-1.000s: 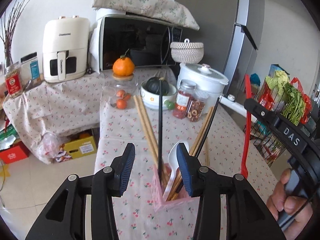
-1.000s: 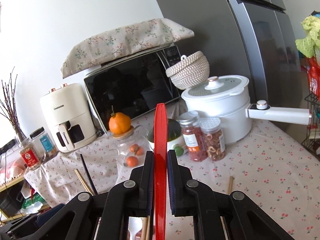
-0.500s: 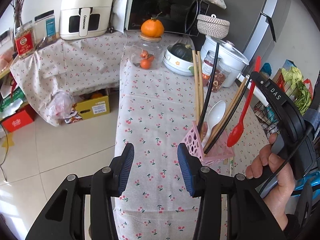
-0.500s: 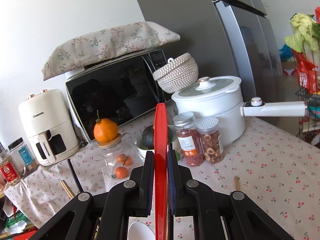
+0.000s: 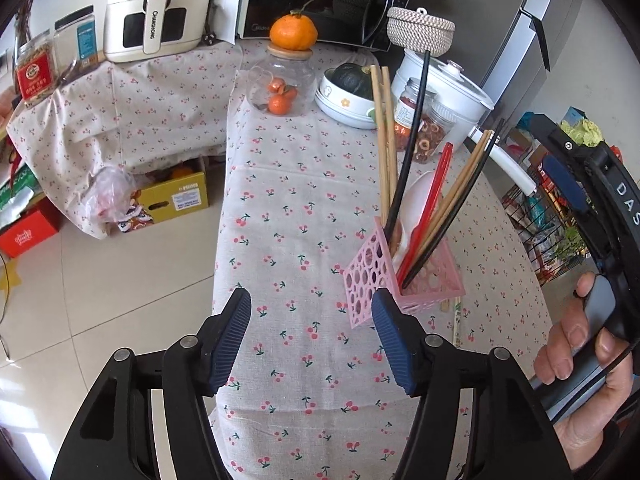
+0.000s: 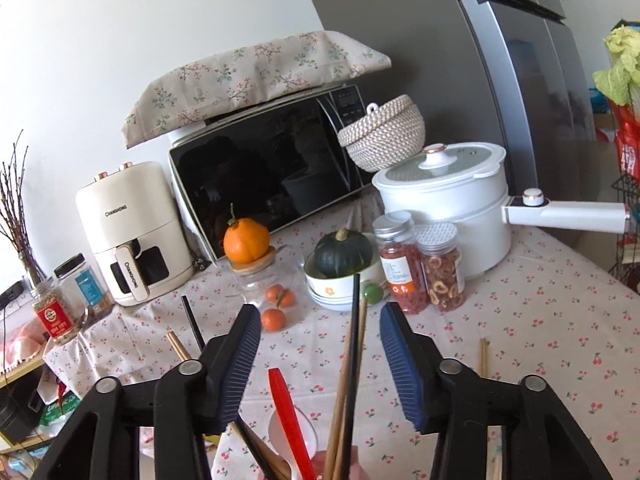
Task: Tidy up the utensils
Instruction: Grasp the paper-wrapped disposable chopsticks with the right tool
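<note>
A pink perforated utensil holder (image 5: 370,276) stands on the cherry-print tablecloth (image 5: 288,184). It holds a red spoon (image 5: 430,204), a white spoon (image 5: 416,200), wooden chopsticks (image 5: 382,140) and black chopsticks (image 5: 412,140). My left gripper (image 5: 310,340) is open and empty, just in front of the holder. My right gripper (image 6: 320,356) is open and empty above the holder; the red spoon (image 6: 290,420) and chopsticks (image 6: 352,360) stand between its fingers. One wooden chopstick (image 6: 484,360) lies loose on the table.
Behind stand a glass jar with mandarins (image 5: 280,84), a bowl with a dark squash (image 5: 348,92), two spice jars (image 6: 420,264), a white pot (image 6: 444,208), a microwave (image 6: 272,176) and an air fryer (image 5: 154,8). The table edge drops to the floor on the left (image 5: 222,240).
My right gripper has opened and let go of the red spoon, which now stands in the pink holder. My left gripper has drawn back and to the left of the holder.
</note>
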Tool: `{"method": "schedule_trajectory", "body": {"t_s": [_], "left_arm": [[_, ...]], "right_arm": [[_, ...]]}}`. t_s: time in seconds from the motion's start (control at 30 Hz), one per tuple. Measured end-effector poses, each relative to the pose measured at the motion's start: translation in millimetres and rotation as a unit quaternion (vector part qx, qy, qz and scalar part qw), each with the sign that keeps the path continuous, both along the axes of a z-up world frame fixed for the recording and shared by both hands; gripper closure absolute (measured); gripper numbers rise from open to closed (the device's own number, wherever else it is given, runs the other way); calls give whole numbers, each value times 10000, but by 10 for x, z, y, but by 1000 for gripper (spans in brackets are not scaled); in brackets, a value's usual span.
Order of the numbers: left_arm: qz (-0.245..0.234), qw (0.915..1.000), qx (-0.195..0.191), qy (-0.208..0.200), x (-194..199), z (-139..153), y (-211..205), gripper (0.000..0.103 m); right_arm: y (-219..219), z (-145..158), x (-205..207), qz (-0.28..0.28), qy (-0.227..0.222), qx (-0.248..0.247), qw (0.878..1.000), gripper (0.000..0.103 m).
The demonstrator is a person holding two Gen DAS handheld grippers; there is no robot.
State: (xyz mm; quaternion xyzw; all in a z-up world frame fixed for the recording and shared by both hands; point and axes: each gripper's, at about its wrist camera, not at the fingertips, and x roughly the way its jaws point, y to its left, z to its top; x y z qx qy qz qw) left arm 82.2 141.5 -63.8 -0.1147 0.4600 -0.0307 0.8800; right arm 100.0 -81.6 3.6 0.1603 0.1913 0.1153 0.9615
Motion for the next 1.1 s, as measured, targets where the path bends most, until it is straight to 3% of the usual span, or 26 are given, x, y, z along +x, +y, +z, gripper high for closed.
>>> {"method": "schedule_trajectory", "body": {"t_s": [0.17,0.33,0.7,1.1], "left_arm": [[-89,9999,63,-34,-30,10,-207,21],[-114,9997,234,12,-45,-64,-367,20],[-109,9989,398,212,-13,-249,-545,20],[-134,9984,419,347,47,-366,-591,20]], "right_arm": [[-336,-40,-48,60,323,-227,9992,17],[-649,-259,-69,-5,737,-687,9949,7],[-917,-1174,12,147,2103,-1657,9634,6],[-548,-1676,142,645,2750,-2241,9327,6]]}}
